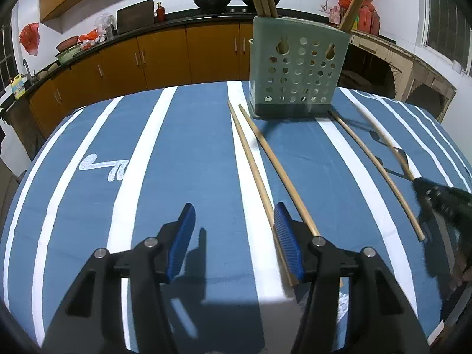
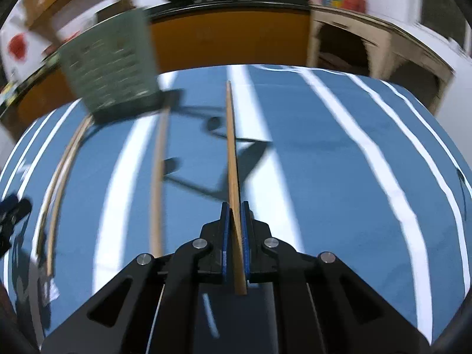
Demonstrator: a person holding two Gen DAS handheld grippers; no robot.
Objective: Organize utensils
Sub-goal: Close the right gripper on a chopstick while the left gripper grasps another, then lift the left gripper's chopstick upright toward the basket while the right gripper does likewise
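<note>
A pale green perforated utensil holder (image 1: 293, 69) stands at the far middle of the blue striped tablecloth (image 1: 191, 147), with several wooden chopsticks upright in it. Two chopsticks (image 1: 256, 174) lie in front of it, running toward my left gripper (image 1: 234, 236), which is open and empty just left of them. A third chopstick (image 1: 380, 174) lies further right. My right gripper (image 2: 234, 230) is shut on one wooden chopstick (image 2: 231, 147) that points forward above the cloth; it also shows at the right edge of the left wrist view (image 1: 442, 203). The holder (image 2: 109, 67) is blurred at upper left.
A loose chopstick (image 2: 157, 183) and two more (image 2: 59, 177) lie left of my right gripper. Orange kitchen cabinets (image 1: 165, 56) with a dark counter and woks stand behind the table. A pale cabinet (image 1: 392, 65) stands at the right.
</note>
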